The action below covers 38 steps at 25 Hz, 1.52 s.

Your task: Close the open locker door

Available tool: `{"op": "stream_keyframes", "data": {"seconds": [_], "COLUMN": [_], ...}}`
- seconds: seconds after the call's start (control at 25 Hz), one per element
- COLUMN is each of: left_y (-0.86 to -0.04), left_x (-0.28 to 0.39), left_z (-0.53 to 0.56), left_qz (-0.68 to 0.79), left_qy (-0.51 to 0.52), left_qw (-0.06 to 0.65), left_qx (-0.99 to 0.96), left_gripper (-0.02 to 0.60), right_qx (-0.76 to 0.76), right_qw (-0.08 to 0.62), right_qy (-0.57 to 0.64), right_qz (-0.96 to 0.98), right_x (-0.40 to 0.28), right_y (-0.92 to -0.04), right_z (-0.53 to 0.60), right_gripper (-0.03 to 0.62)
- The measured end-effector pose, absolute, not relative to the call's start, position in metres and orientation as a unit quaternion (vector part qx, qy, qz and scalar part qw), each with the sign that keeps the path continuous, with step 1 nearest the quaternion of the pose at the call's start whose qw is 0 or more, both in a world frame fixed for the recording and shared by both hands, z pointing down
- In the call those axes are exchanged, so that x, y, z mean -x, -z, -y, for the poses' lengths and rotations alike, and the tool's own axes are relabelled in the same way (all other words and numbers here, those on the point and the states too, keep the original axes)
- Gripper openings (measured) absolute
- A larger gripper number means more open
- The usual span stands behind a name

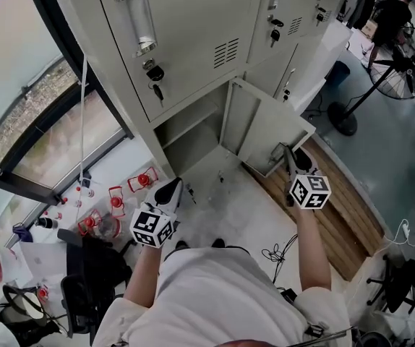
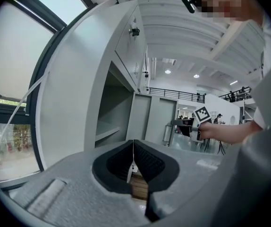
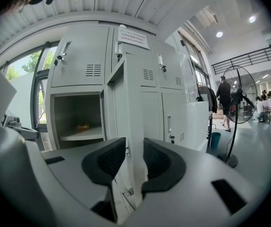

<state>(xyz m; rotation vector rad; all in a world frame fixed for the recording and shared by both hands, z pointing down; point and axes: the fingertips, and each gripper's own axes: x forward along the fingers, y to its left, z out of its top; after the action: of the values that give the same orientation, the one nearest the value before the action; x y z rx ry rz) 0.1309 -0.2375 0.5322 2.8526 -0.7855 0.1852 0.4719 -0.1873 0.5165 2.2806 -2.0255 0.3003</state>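
Lockers [image 1: 193, 49] by the window, low door [image 1: 269, 121] hanging wide open

Right gripper [image 3: 134, 148] is sitting with its jaws partway apart, and they're looking clamped on the door's free edge. Left gripper [image 2: 133, 148] is idling on the window side, jaws pressed together on nothing. I'm guessing the thin edge could be slipping out mid-swing, or the jaws getting pinched against the frame if they're hanging on too late, or the door bouncing back unlatched. Hinge side and latch aren't showing clearly. Something small and orange is lying on the shelf [image 3: 81, 135] inside, too blurry to name.
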Motion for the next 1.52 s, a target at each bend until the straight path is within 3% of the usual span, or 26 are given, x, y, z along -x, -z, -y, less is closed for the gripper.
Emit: {"op": "stream_keyframes", "data": {"seconds": [1.52], "left_y": [-0.525], "left_x": [-0.079], "left_z": [0.239], "left_qz": [0.228], "left_qy": [-0.054], "left_qw": [0.102], "left_qx": [-0.967], "left_gripper": [0.015], "right_qx": [-0.677], "right_qw": [0.052], "right_qy": [-0.074], "right_qz": [0.73], "right_x": [-0.289], "right_y": [-0.515], "right_z": [0.172], "right_gripper": [0.117]}}
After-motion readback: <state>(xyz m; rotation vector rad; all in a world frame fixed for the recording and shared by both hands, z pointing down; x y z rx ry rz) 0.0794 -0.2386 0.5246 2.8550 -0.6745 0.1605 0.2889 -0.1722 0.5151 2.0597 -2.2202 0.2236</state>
